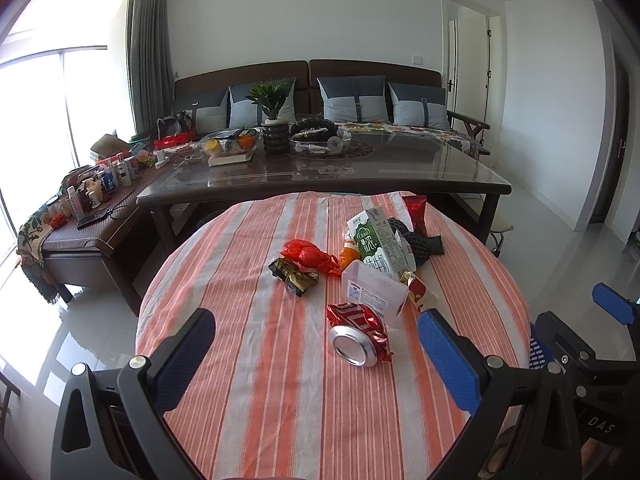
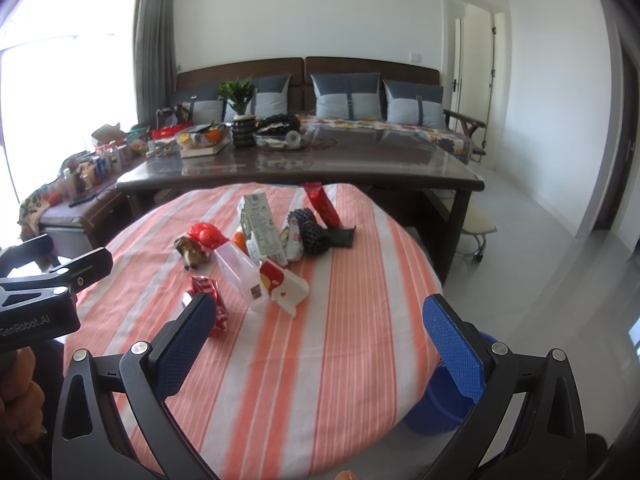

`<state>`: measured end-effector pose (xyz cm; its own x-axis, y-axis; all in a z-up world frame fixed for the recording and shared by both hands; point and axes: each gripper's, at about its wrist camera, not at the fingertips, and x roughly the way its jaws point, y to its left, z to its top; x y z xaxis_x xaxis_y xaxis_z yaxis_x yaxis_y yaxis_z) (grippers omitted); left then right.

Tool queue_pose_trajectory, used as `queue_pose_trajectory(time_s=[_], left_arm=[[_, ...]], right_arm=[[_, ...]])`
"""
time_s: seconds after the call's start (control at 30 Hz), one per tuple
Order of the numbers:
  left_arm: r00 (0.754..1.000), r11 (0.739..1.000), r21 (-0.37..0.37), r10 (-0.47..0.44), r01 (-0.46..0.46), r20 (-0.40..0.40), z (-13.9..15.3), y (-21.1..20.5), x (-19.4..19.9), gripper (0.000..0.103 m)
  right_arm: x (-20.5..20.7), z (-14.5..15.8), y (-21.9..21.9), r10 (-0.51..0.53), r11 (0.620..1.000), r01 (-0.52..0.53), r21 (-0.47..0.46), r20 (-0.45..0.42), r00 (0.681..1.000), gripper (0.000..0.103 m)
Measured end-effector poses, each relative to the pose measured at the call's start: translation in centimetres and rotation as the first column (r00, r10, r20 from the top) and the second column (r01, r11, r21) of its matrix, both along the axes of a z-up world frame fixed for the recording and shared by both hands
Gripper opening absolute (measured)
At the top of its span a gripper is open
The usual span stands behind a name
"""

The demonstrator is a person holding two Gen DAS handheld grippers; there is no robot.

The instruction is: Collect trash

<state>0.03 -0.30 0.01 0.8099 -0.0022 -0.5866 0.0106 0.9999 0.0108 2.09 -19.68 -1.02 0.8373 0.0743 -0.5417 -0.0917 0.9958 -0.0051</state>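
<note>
Trash lies on a round table with a striped cloth point(image 1: 280, 380). A crushed red can point(image 1: 358, 334) lies nearest, between my left gripper's point(image 1: 316, 344) open fingers but beyond them. Behind it are a clear plastic box point(image 1: 374, 286), a green milk carton point(image 1: 376, 244), a red plastic wrapper point(image 1: 306, 256), a dark gold wrapper point(image 1: 294, 274) and a black foam net point(image 1: 416, 242). My right gripper point(image 2: 320, 332) is open and empty over the table's near side; the can point(image 2: 210, 300) sits by its left finger. A blue bin point(image 2: 444, 404) stands below the table's right edge.
A dark glass-topped coffee table point(image 1: 360, 176) with bowls, a plant and a book stands behind the round table. A sofa with grey cushions point(image 1: 352, 98) runs along the wall. A side bench with bottles point(image 1: 92, 188) is at the left. A stool point(image 2: 478, 220) is at the right.
</note>
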Motion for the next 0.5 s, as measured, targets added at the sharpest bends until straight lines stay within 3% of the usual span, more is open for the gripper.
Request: queue_pose_trajectory(time_s=[0.5], left_arm=[[1.000, 1.000, 0.001, 0.000, 0.000, 0.000, -0.22, -0.11, -0.05, 0.103]], right_arm=[[-0.12, 0.01, 0.09, 0.003, 1.000, -0.003, 0.001, -0.002, 1.000, 0.103]])
